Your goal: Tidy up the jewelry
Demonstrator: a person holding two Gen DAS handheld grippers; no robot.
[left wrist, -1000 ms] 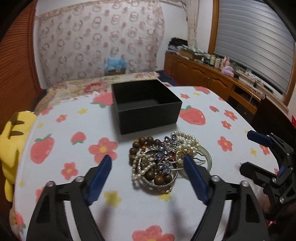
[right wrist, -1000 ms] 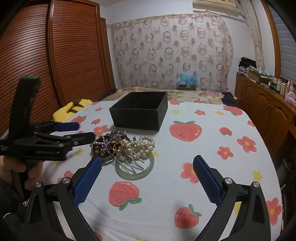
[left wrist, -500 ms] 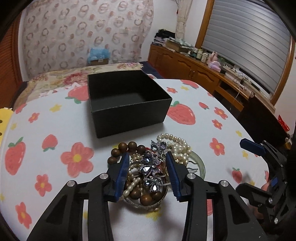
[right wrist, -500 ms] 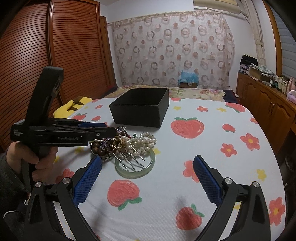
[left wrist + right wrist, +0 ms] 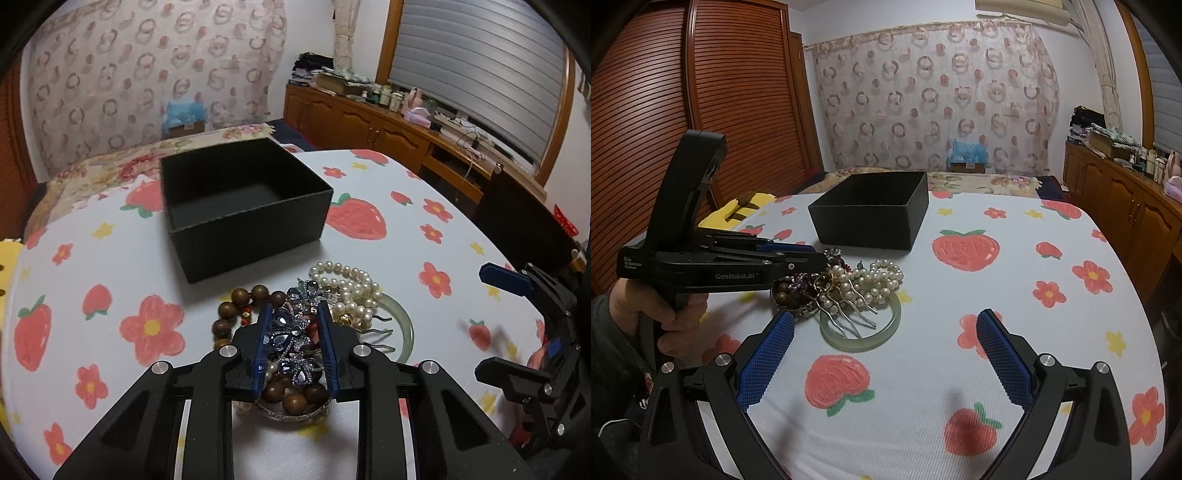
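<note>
Two claws differ: the left claw [image 5: 295, 345] pinches the jewelled brooch [image 5: 293, 332] at lower centre for lifting toward the black box [image 5: 243, 206], while the right claw [image 5: 886, 356] waits spread

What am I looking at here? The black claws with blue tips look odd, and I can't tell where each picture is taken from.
There is no robot: a person holds a hand-operated two-finger gripper in each hand, each with a wide-angle camera looking along its fingers. One picture comes from the left gripper, the other from the right gripper. In the right-hand view you see the left tool from the side, with the person's hand on its handle.

On the strawberry tablecloth sits an open black box, which looks empty. Nearer lies a jewelry pile: a pearl bracelet, wooden beads, a green bangle, a metal hair comb and a purple rhinestone piece.

The left gripper's fingers are closed in on that rhinestone piece, apparently gripping it. The right gripper is open and holds nothing.
</note>
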